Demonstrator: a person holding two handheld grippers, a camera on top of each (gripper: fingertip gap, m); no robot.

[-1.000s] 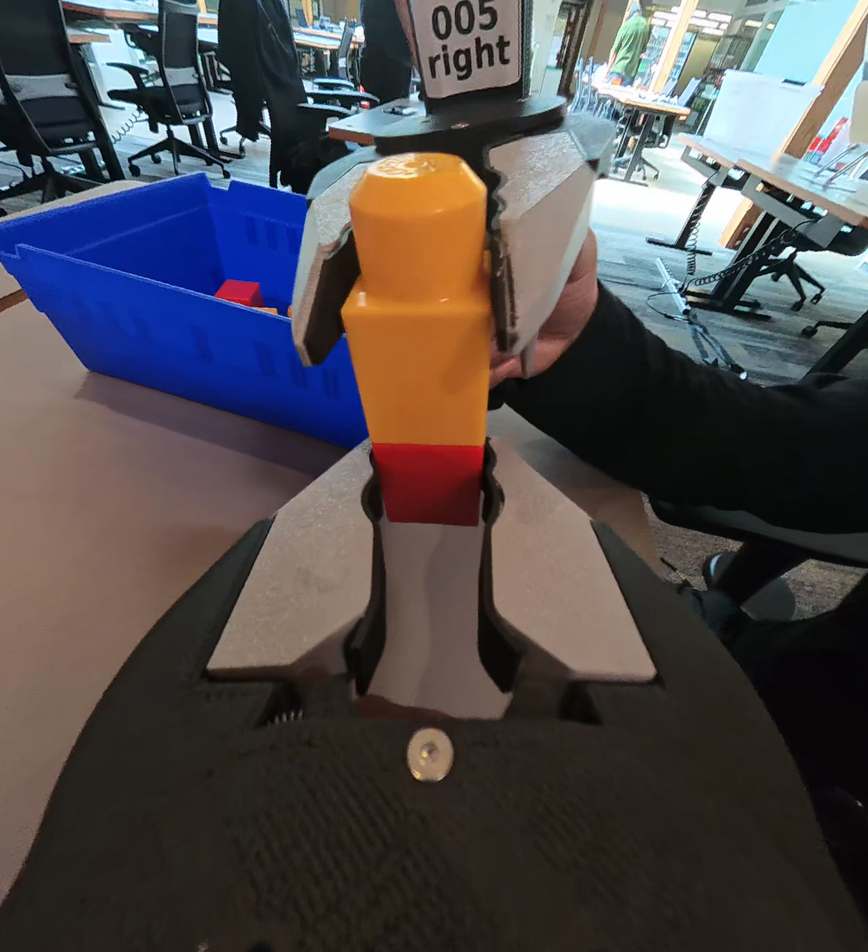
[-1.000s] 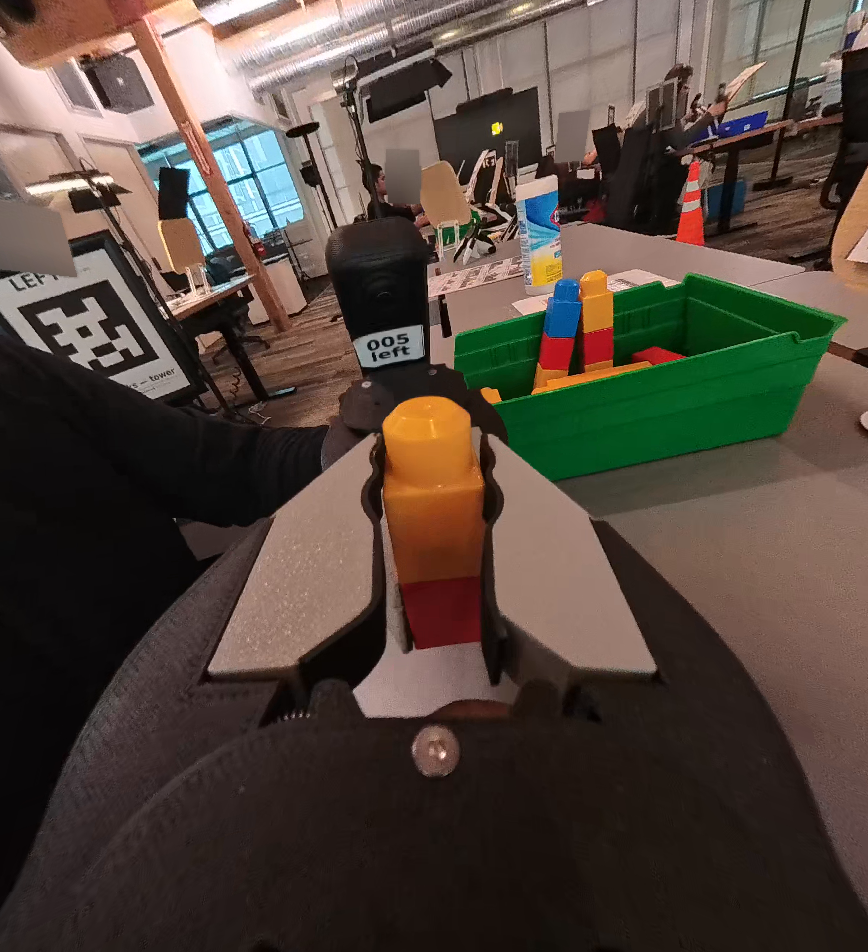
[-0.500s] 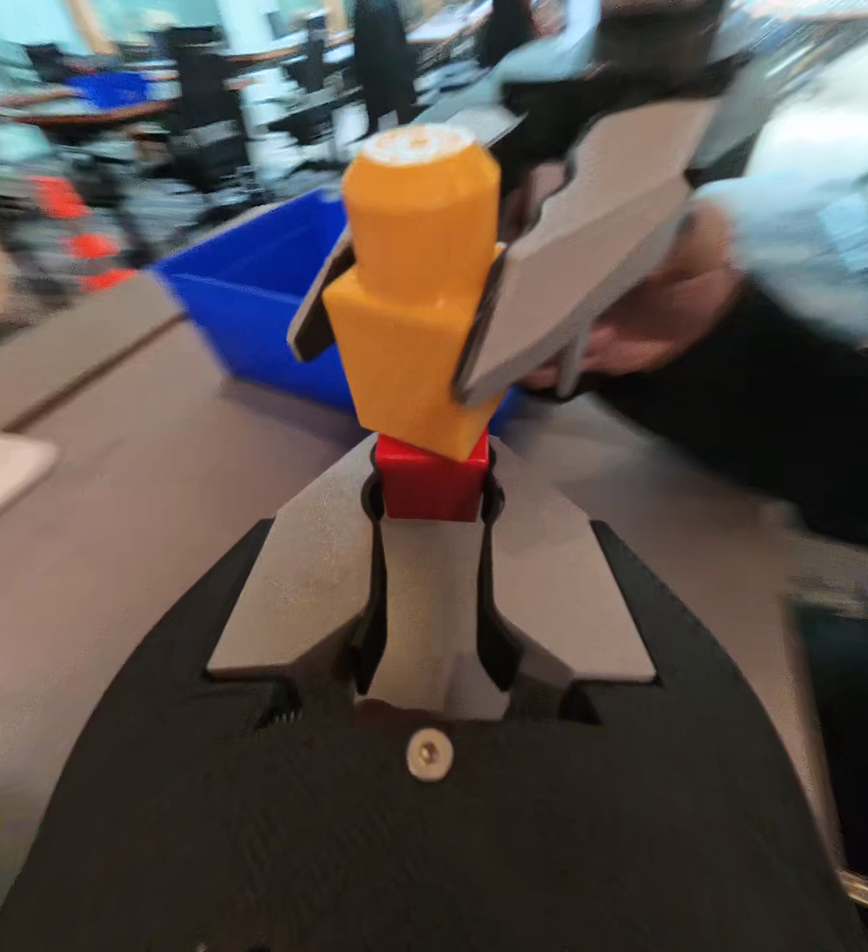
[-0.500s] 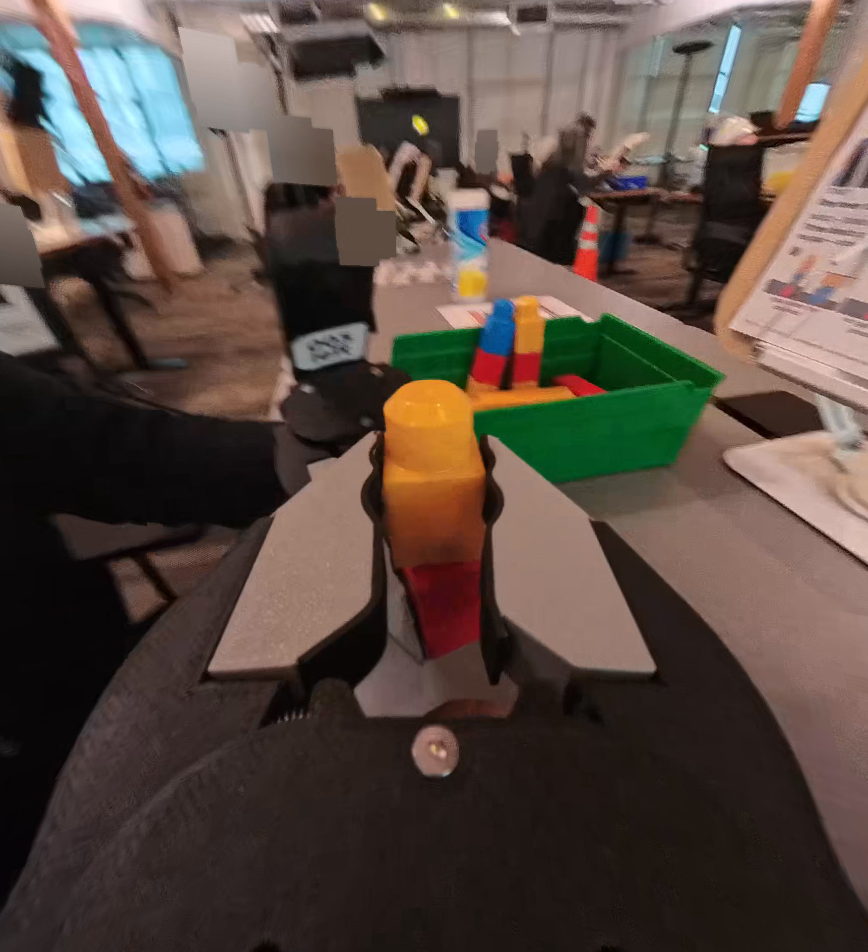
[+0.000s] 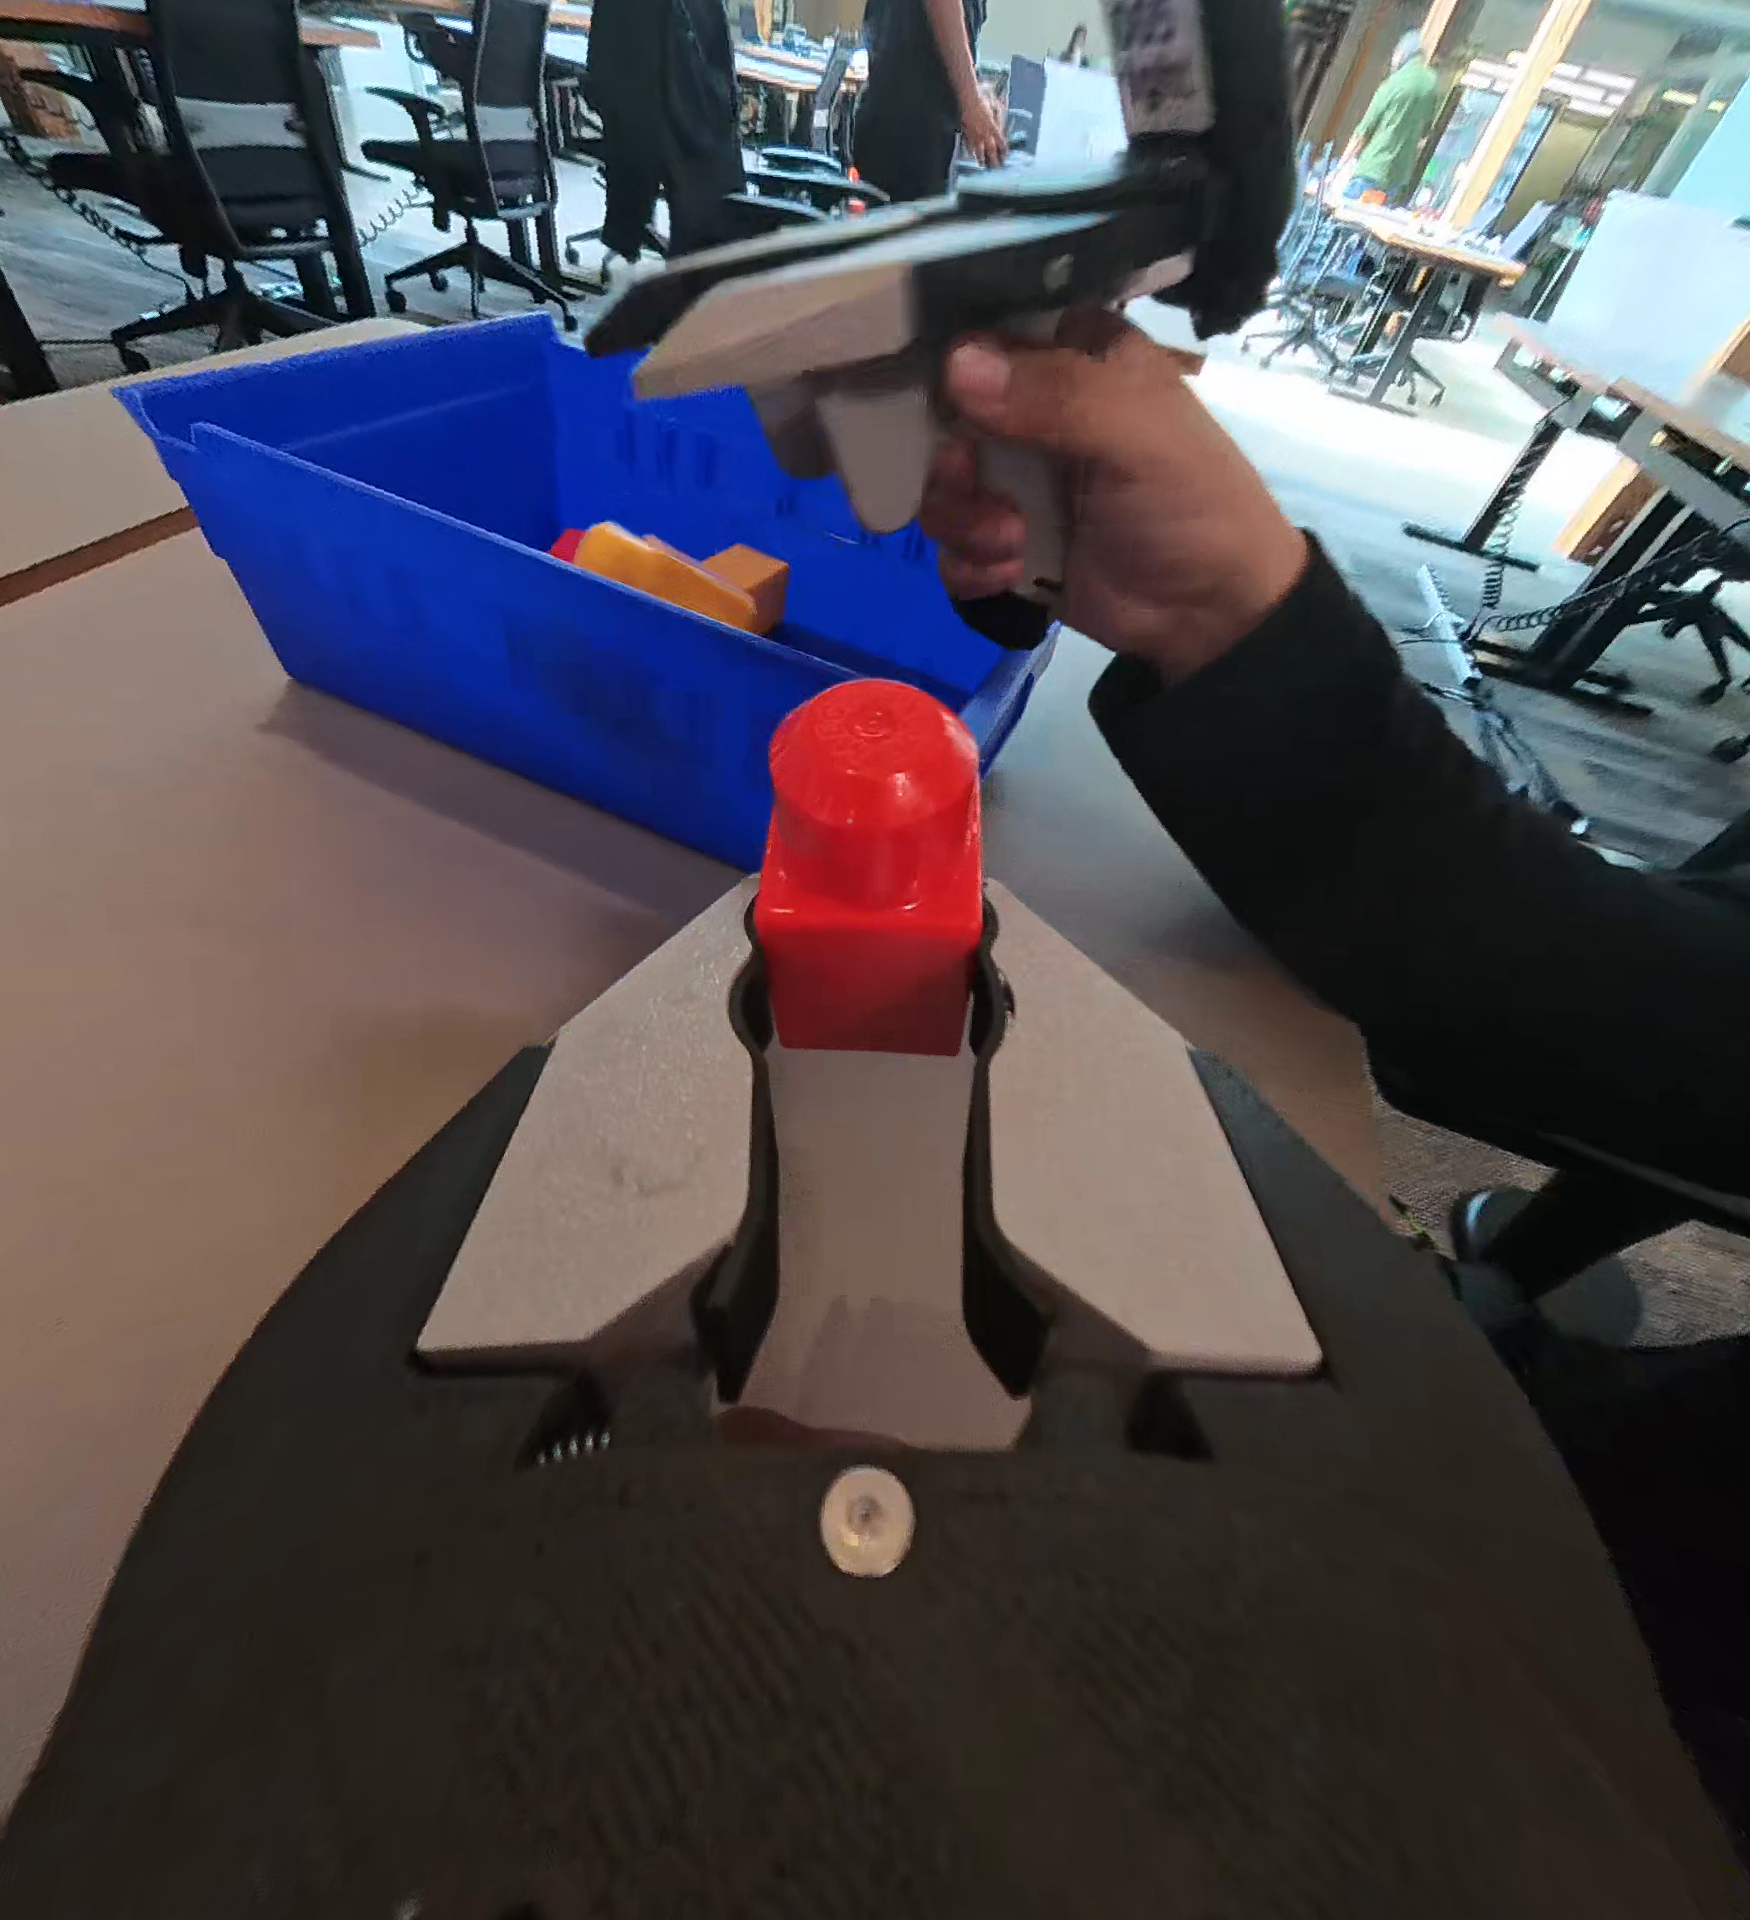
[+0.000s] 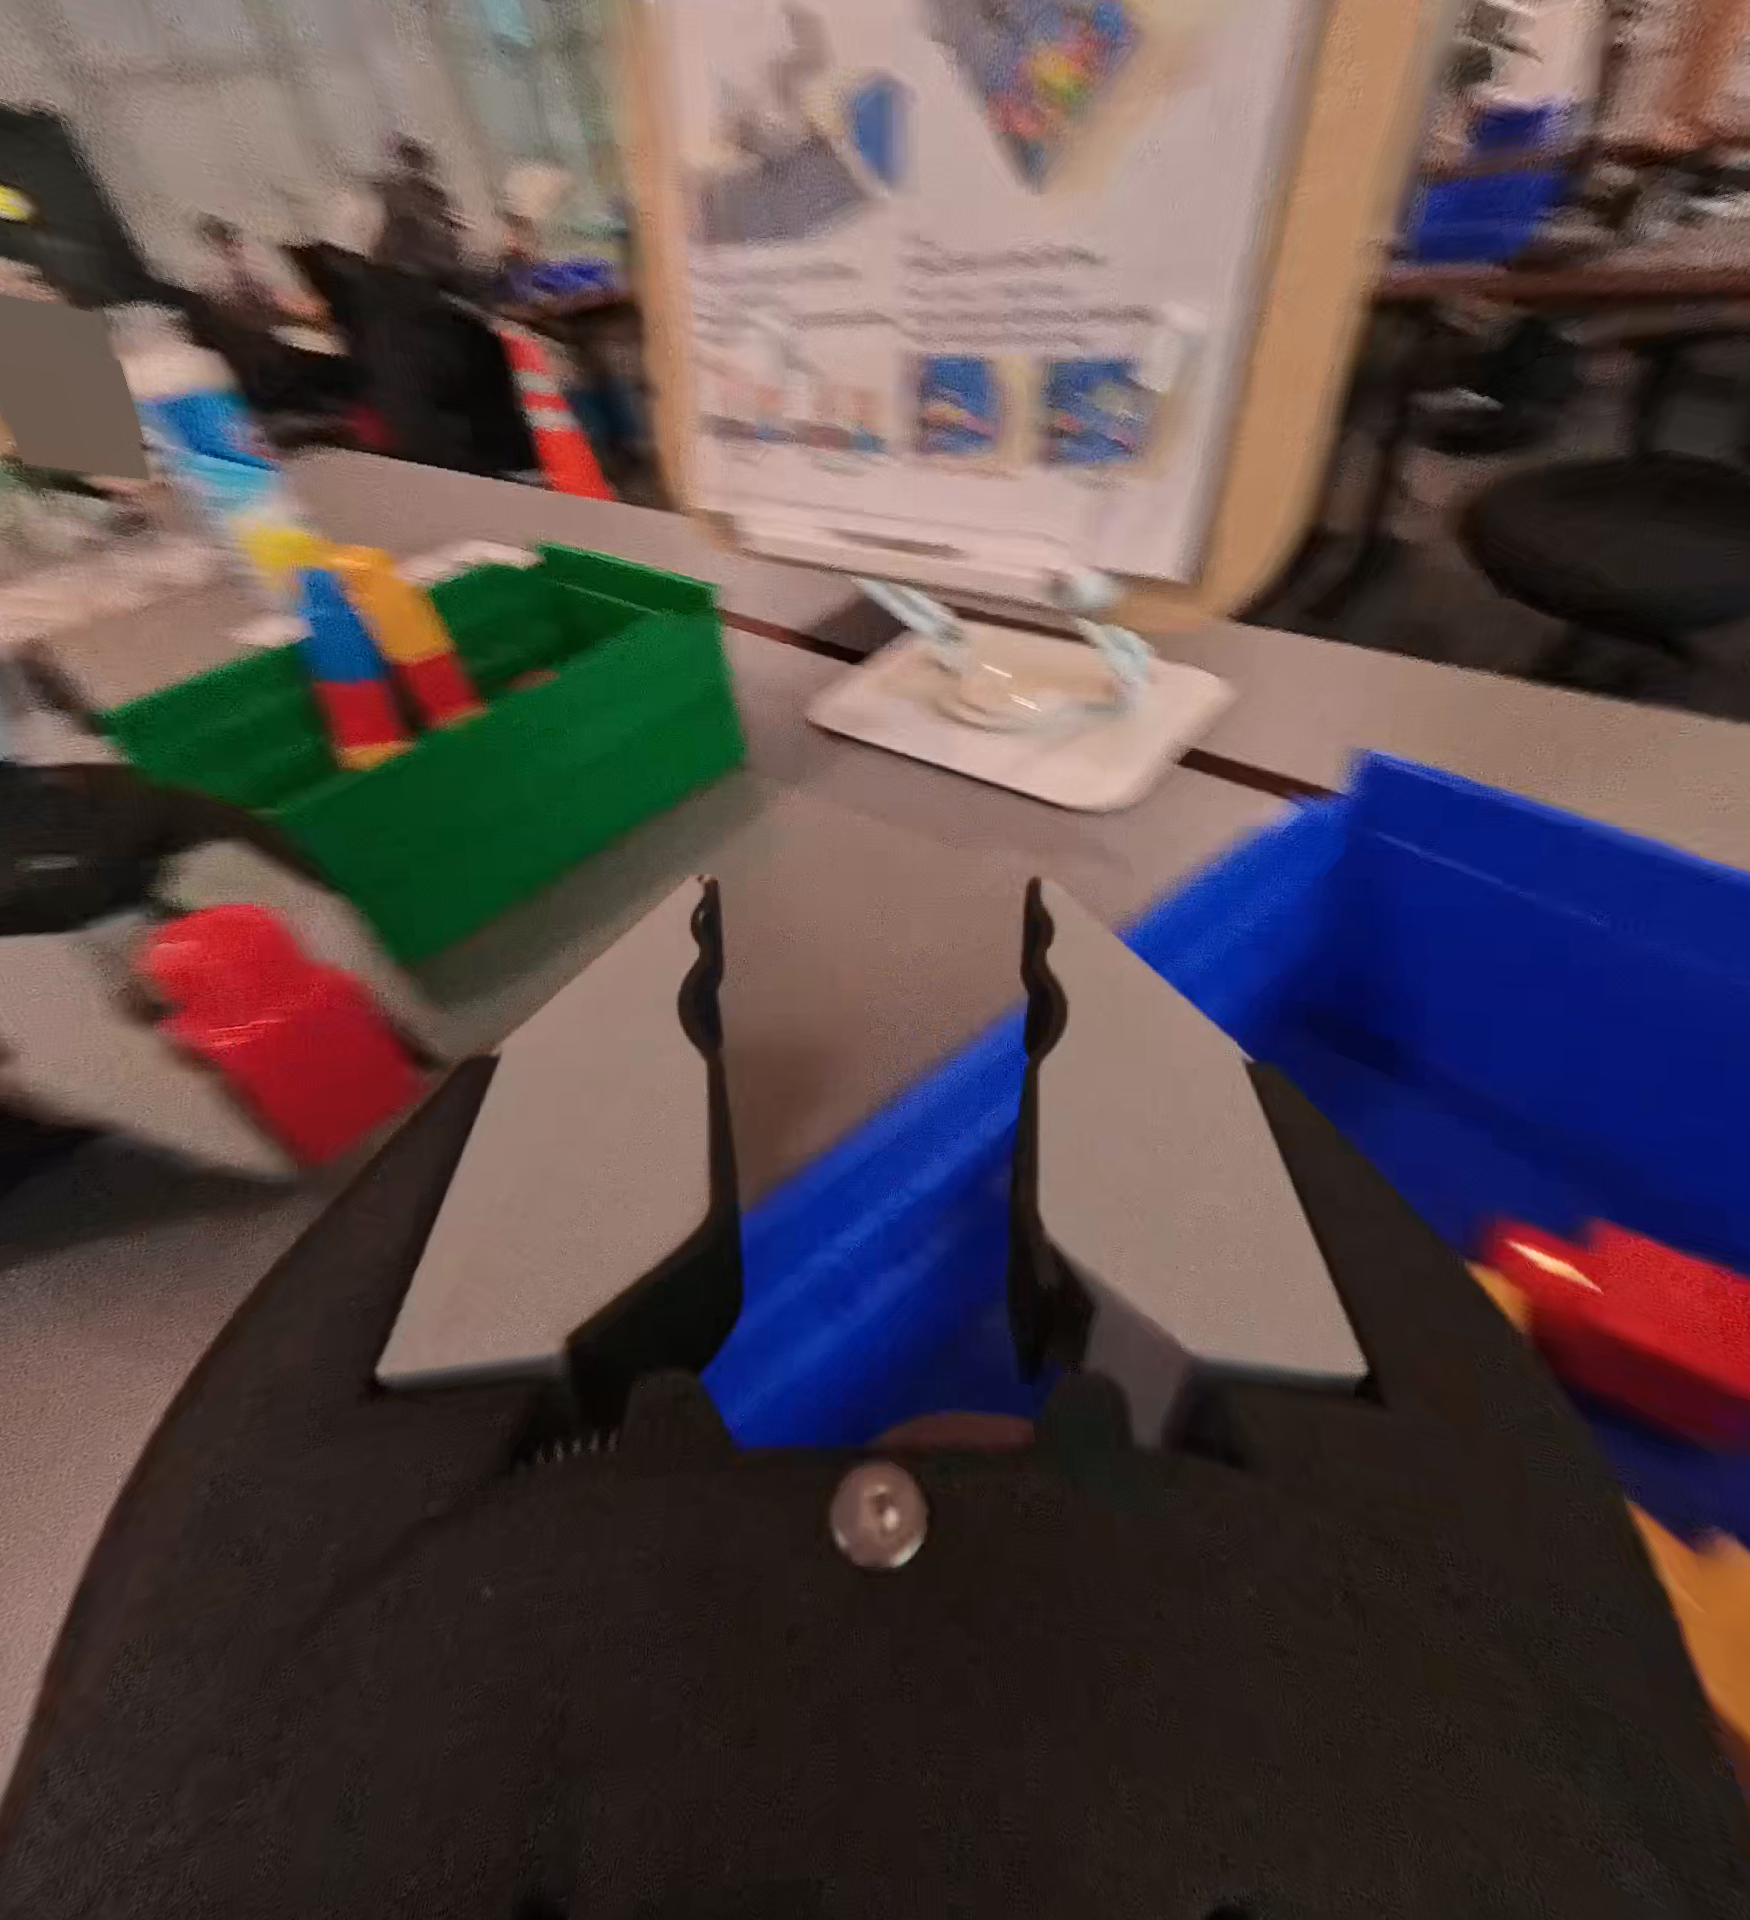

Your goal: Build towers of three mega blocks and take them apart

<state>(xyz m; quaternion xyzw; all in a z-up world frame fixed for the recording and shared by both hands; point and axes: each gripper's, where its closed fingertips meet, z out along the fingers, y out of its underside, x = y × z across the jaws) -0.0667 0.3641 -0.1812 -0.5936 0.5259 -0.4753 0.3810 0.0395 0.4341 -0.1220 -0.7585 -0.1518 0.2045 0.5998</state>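
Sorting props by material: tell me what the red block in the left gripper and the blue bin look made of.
Red block: probably hard moulded plastic, glossy, with sharp highlights on its rounded stud. Blue bin: probably moulded plastic too, duller satin finish, thin ribbed walls.

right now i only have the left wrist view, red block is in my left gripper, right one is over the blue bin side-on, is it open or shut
Observer: Open. The right gripper has its fingers spread with nothing between them.
Operator: any built towers around
Observer: Yes, two block towers stand in a green bin.
Operator: what else is in the blue bin
Observer: A red block lies in the blue bin, beside the orange blocks.
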